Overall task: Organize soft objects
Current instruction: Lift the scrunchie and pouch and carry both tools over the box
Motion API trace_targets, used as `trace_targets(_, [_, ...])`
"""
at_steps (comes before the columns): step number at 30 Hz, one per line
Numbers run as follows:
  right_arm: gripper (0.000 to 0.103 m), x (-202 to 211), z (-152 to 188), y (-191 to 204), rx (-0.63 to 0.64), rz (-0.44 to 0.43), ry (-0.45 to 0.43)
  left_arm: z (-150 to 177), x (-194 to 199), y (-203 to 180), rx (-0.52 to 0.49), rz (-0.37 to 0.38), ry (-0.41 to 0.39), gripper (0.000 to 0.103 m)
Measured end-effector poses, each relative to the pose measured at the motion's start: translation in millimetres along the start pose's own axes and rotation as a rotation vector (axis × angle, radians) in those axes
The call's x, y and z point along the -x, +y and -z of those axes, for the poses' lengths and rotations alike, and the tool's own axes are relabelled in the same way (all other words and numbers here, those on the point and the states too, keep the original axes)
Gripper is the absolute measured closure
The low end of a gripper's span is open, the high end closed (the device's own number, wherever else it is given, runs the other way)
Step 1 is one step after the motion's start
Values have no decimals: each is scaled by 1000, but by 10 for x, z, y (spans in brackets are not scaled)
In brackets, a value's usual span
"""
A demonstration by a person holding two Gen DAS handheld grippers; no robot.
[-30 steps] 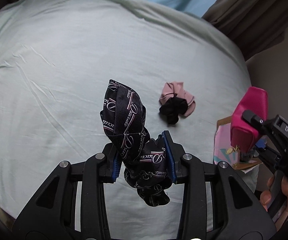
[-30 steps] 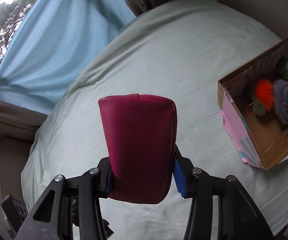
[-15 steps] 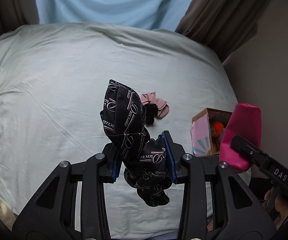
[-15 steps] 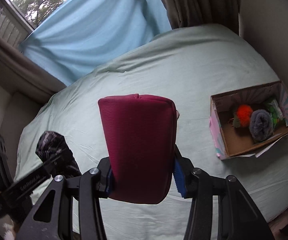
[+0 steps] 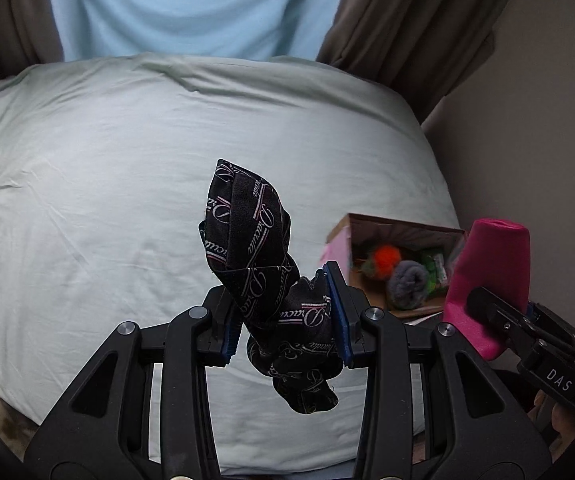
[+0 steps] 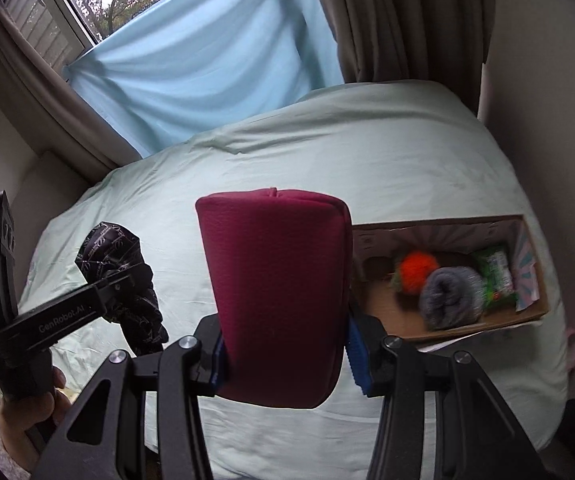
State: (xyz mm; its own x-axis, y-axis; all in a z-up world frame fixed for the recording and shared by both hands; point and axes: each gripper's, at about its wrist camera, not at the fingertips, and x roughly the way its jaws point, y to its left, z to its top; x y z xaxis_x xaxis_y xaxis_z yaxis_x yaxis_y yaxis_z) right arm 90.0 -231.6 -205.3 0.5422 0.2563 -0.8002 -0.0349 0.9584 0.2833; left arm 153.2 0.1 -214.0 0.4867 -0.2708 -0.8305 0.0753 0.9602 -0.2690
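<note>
My left gripper (image 5: 286,316) is shut on a black scarf with pink and white lettering (image 5: 247,232), held above the bed; the scarf also shows in the right wrist view (image 6: 119,276). My right gripper (image 6: 283,344) is shut on a magenta soft pouch (image 6: 279,292), seen at the right in the left wrist view (image 5: 491,276). An open cardboard box (image 6: 467,326) lies on the bed to the right, holding an orange pom-pom (image 6: 417,270), a grey rolled cloth (image 6: 451,296) and a green packet (image 6: 495,272). It also shows in the left wrist view (image 5: 403,232).
The bed has a pale green sheet (image 5: 127,184). A light blue curtain (image 6: 207,68) and brown drapes (image 6: 399,20) hang behind it. A wall (image 5: 527,128) runs along the bed's right side.
Both grippers have pulled back and up from the bed with their loads still held. The box has come into fuller view, and the pink and black item on the sheet is now out of sight.
</note>
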Motion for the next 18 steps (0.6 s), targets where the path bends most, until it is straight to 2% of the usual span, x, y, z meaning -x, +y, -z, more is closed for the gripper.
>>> trace_targets(9, [59, -24, -193, -1095, -21, 63, 35, -92, -676, -960, -48, 19, 49, 70])
trace_targets(18, [59, -499, -395, -1968, -70, 132, 104, -140, -1623, -1588, -127, 7, 139, 70])
